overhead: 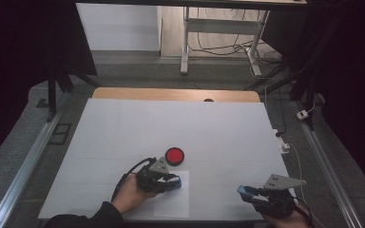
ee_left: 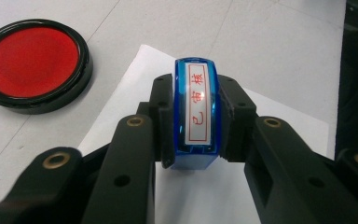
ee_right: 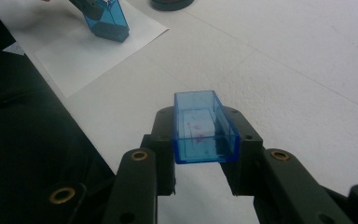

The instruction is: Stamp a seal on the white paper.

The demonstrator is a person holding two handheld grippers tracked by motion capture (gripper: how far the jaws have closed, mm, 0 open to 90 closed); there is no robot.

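Observation:
My left gripper (ee_left: 196, 126) is shut on a blue stamp (ee_left: 196, 112) with a white label of red characters on its top. It holds the stamp over a white sheet of paper (overhead: 172, 202), and in the high view the stamp (overhead: 177, 182) sits at the sheet's upper edge. A round red ink pad (overhead: 175, 156) in a black case lies just beyond it on the table. My right gripper (ee_right: 205, 140) is shut on the stamp's clear blue cap (ee_right: 204, 128), hollow side up, held above the table near its front right edge (overhead: 247, 192).
A white sheet covers the table (overhead: 171, 123), with a wooden strip showing along the far edge. Metal rails run along both sides of the table. Beyond it stand a desk frame with cables (overhead: 228, 42) and dark curtains.

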